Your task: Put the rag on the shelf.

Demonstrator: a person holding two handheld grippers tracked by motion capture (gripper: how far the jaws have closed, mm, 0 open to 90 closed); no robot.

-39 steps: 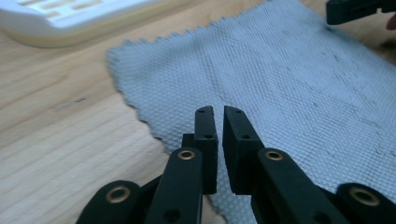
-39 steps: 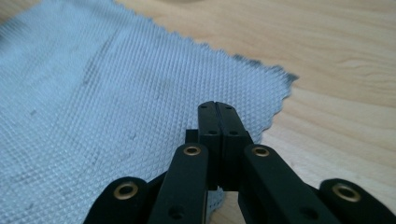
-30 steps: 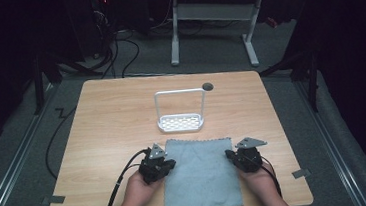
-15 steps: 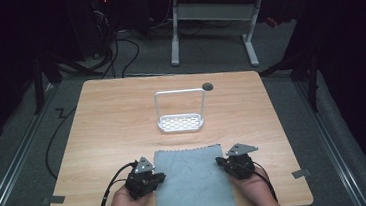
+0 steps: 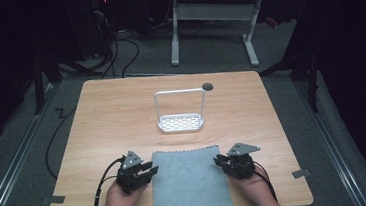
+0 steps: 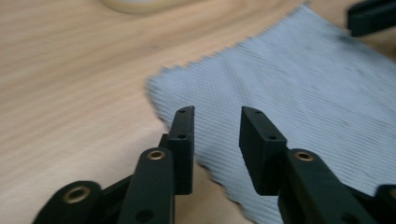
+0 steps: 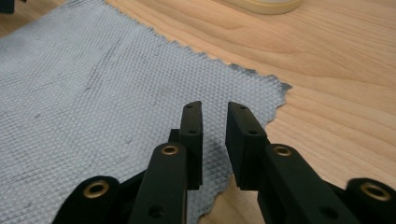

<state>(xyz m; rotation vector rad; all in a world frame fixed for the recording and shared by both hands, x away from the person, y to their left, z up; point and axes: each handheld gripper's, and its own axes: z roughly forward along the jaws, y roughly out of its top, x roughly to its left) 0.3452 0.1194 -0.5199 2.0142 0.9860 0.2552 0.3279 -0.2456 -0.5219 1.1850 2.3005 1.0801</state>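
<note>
A grey waffle-weave cloth (image 5: 190, 182) with pinked edges lies flat at the wooden table's (image 5: 107, 119) near edge. Left gripper (image 5: 149, 170) and right gripper (image 5: 218, 161), jaws just opened and empty, flank it. Beyond stands an empty white perforated rack (image 5: 181, 122).

Only a white rack (image 5: 180, 114) stood mid-worktop (image 5: 102, 120), beyond the cloth (image 5: 188, 183) at the near edge; both side margins and far corners lay bare.

- The grey cloth (image 5: 190, 185) lies spread flat on the bench in front of me, between my 2 grippers.
- It has a fine woven texture and zigzag-cut edges.
- Its near edge hangs over the bench's front edge; its far edge lies just short of the white rack.
</note>
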